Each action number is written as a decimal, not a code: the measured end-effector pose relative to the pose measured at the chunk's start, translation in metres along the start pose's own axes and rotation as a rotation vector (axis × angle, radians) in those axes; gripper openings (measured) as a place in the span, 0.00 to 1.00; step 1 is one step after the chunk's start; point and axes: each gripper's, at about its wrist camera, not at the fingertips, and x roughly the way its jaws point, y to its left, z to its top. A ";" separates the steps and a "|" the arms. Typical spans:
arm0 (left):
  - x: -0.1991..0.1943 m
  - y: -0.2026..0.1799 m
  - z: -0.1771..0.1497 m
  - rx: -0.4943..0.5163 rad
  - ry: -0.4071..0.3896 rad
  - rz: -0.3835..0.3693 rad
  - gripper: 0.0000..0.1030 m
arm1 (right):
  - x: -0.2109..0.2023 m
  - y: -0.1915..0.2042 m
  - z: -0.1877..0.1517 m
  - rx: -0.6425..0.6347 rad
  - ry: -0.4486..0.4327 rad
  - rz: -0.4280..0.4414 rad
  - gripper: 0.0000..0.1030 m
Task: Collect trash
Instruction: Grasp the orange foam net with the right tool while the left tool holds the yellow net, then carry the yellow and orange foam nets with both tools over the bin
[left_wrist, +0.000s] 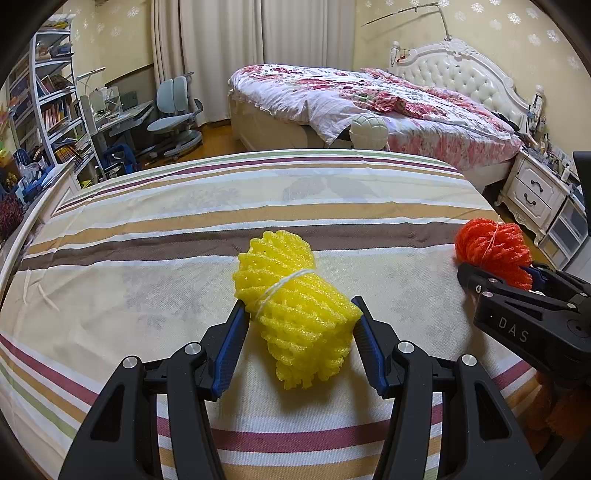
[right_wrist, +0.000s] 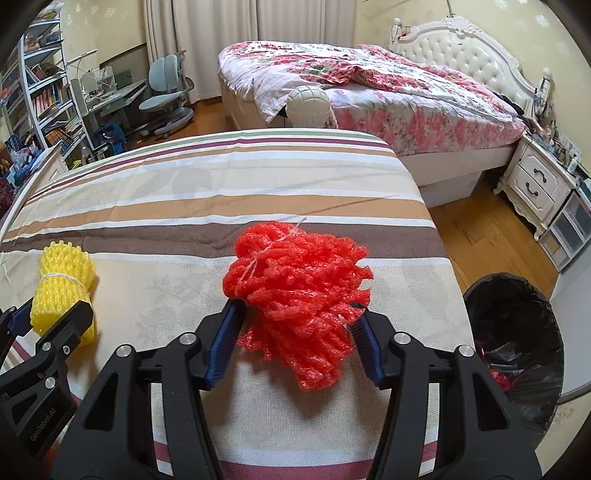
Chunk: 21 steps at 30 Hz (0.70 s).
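A yellow foam net bundle (left_wrist: 295, 314), tied with white string, lies on the striped cloth (left_wrist: 147, 229). My left gripper (left_wrist: 299, 314) is shut on it, both pads touching its sides. A red foam net bundle (right_wrist: 299, 299), also tied with string, lies near the cloth's right edge. My right gripper (right_wrist: 295, 317) is shut on it. The red bundle (left_wrist: 491, 251) and right gripper (left_wrist: 517, 280) also show in the left wrist view. The yellow bundle (right_wrist: 62, 291) and left gripper (right_wrist: 51, 314) show at the left of the right wrist view.
A bin with a black liner (right_wrist: 517, 332) stands on the wooden floor right of the striped surface and holds some trash. Beyond are a bed with floral bedding (right_wrist: 369, 85), a white nightstand (right_wrist: 535, 184), a desk with a chair (right_wrist: 162, 96) and bookshelves (left_wrist: 51, 110).
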 end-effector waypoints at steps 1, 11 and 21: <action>0.000 0.000 0.000 -0.001 0.000 0.000 0.54 | -0.001 0.001 -0.001 -0.002 -0.002 -0.004 0.45; -0.003 0.000 0.001 -0.001 -0.007 -0.001 0.53 | -0.008 0.001 -0.006 0.000 -0.010 0.007 0.33; -0.010 0.000 -0.002 -0.007 -0.015 -0.007 0.53 | -0.030 -0.001 -0.018 0.006 -0.039 0.016 0.32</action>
